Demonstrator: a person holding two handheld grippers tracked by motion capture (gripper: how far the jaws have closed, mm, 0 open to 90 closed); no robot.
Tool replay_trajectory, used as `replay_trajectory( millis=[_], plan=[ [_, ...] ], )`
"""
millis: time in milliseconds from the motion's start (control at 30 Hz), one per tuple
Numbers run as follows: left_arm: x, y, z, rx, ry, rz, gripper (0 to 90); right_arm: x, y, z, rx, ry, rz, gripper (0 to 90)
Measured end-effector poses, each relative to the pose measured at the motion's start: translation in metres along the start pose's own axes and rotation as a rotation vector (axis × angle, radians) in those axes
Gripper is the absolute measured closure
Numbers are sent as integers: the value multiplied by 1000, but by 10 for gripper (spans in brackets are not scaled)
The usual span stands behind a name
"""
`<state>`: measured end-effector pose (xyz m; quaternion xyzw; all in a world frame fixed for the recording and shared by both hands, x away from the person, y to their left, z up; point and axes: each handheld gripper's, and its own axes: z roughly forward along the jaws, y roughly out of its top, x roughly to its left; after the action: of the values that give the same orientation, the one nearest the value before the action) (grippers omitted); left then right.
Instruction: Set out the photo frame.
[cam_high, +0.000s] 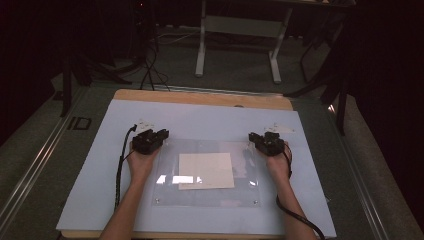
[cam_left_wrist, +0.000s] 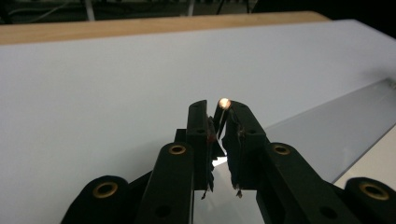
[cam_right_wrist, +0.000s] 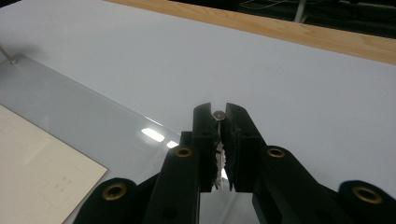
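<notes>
the left gripper has its fingers pinched on a small round-headed pin standing at the far left corner of a clear acrylic sheet. the right gripper pinches a matching pin at the sheet's far right corner. a pale paper square lies under the sheet, near its middle. the sheet rests flat on a light blue board that covers the wooden worktop.
</notes>
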<state>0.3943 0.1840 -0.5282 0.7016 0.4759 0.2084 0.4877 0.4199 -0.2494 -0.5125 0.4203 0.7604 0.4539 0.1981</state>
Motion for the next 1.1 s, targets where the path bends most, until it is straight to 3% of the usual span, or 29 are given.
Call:
replay_trajectory(
  millis=[167,467,600,733,867,1100],
  plan=[
    [2,1,0,-12,-9,-10,825,-1,1,1,5,7,4,839],
    [-1,2,1,0,16,8,837,-1,1,2,6,11,14,842],
    [3,4,2,15,-8,-33,834,-2,3,2,24,14,14,846],
    [5,8,2,45,-22,-39,833,-4,6,3,45,25,18,847],
    [8,10,4,53,-41,-73,827,-8,7,4,57,49,36,846],
    [11,15,9,81,-40,-103,829,-14,15,8,106,75,68,848]
  ],
)
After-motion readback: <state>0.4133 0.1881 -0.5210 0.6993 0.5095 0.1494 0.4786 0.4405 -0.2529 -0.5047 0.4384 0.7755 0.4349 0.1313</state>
